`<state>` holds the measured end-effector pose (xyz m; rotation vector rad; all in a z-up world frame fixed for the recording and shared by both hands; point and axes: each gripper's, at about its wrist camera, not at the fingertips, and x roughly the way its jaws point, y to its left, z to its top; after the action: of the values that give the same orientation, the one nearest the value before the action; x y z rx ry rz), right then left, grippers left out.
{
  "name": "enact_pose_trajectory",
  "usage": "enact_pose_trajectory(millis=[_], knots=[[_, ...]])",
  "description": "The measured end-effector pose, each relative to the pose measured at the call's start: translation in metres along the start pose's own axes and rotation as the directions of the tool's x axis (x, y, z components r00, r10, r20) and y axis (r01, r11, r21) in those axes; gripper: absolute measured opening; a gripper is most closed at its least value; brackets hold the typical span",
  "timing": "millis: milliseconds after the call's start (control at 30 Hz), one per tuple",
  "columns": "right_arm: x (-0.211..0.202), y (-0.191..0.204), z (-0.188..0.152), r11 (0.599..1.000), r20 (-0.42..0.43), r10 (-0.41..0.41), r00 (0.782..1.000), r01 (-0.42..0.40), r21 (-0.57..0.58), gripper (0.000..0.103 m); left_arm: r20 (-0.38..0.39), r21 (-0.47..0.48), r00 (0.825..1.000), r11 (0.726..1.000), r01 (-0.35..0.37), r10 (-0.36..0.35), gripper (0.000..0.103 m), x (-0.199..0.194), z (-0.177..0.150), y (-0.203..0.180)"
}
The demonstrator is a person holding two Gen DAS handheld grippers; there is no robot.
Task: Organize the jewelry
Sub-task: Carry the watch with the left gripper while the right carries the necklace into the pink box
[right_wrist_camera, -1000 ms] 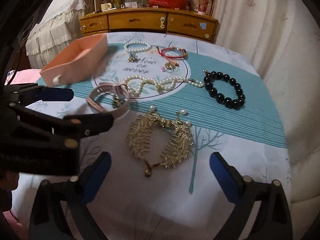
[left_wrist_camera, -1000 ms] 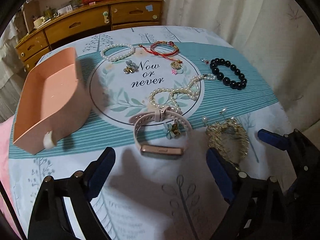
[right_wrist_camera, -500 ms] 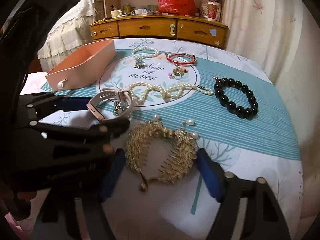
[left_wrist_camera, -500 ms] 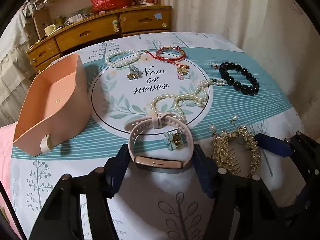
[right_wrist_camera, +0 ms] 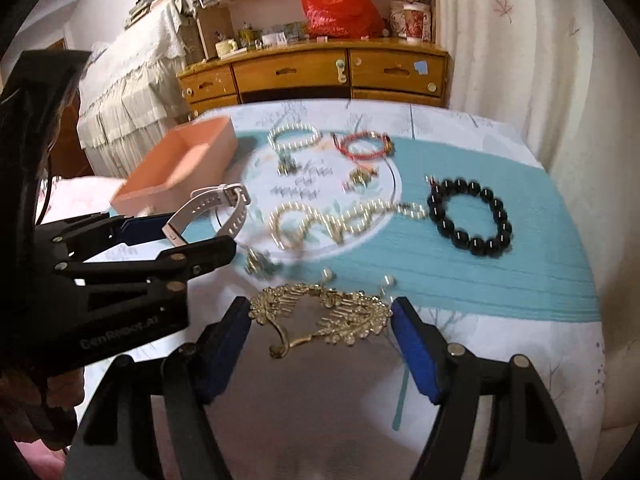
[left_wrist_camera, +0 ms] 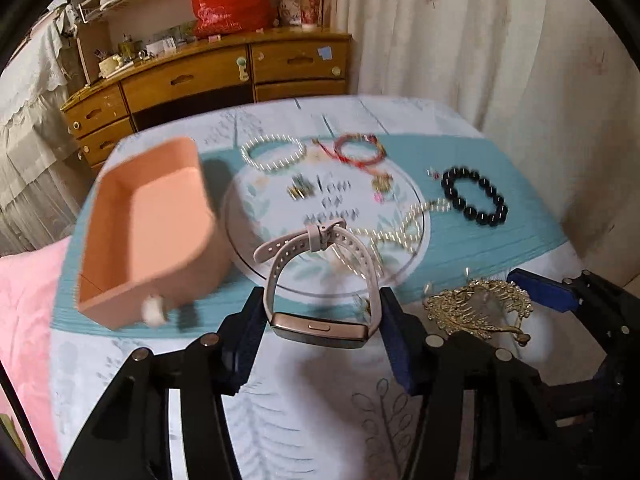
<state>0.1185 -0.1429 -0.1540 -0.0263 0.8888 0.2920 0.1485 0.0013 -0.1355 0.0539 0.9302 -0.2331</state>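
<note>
Bare cloth [right_wrist_camera: 320, 400] near edge — jewellery crowds beyond.

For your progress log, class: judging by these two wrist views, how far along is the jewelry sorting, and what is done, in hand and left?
Done: nothing yet; the pink box looks empty.
In hand: the left gripper clamps the pink watch, lifted off the cloth. The right gripper brackets the gold comb; whether it is clamped is unclear.
Left: the pearl bracelet, red bracelet, pearl necklace, black bracelet and small charms remain on the cloth.

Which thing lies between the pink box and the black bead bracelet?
In the right wrist view, the long pearl necklace lies between the pink box and the black bead bracelet.
</note>
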Motion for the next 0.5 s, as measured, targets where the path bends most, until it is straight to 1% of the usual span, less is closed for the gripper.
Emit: enact_pose_trajectory(millis=[167,300,400,500], knots=[[-0.011,0.021,0.023,0.999,0.051,0.032,0.998,-0.032,0.005,0.072,0.038,-0.025,0.999,1.000,0.017,-0.016,0.054,-0.030,0.023,0.031],[-0.016,0.048,0.045,0.998,0.101,0.060,0.993,-0.059,-0.019,0.072,0.059,-0.044,0.998,0.999,0.005,-0.003,0.054,-0.047,0.039,0.055],[-0.015,0.070,0.061,0.996,0.138,0.085,0.987,-0.082,-0.027,0.072,0.067,-0.081,0.998,0.997,0.010,-0.004,0.054,-0.055,0.050,0.075],[-0.010,0.092,0.077,0.993,0.176,0.114,0.978,-0.110,-0.030,0.072,0.074,-0.095,0.997,0.995,0.001,0.006,0.054,-0.057,0.061,0.094]])
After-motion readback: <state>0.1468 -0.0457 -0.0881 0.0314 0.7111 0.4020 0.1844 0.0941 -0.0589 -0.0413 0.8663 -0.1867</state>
